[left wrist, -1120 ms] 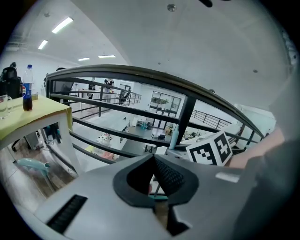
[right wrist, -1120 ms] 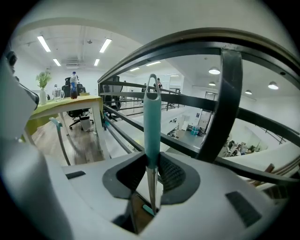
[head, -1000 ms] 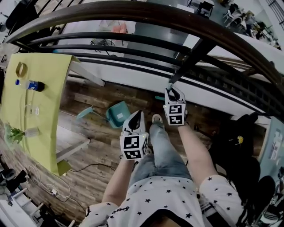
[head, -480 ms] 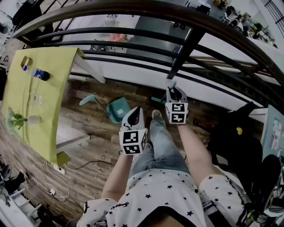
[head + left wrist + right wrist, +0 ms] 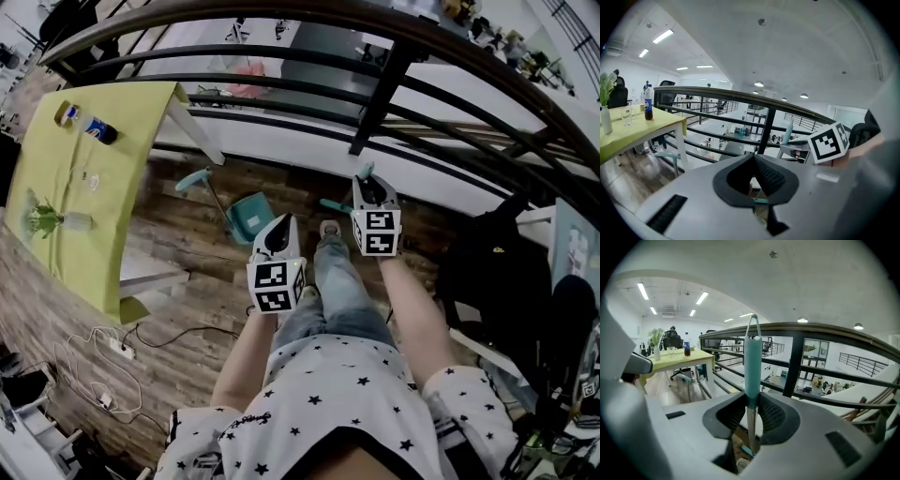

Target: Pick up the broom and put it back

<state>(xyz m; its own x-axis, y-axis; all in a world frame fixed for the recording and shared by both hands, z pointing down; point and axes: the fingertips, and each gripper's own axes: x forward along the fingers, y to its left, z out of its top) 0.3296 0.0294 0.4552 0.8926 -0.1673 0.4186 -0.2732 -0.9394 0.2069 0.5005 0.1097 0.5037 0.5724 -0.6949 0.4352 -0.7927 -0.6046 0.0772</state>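
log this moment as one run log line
right gripper: shut on broom, handle upright | left gripper: shut, empty | dustpan: on floor | step: broom held, not yet put back

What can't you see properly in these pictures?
- The broom brush end: in the right gripper view, the right gripper covers it with its own body.
- The bottle label: in the head view, it is too small to read.
- The dustpan scoop: in the left gripper view, it is mostly behind the left gripper; only its handle shows.

Teal broom handle (image 5: 752,363), yellow-green table (image 5: 58,164), star-patterned white shirt (image 5: 337,398).
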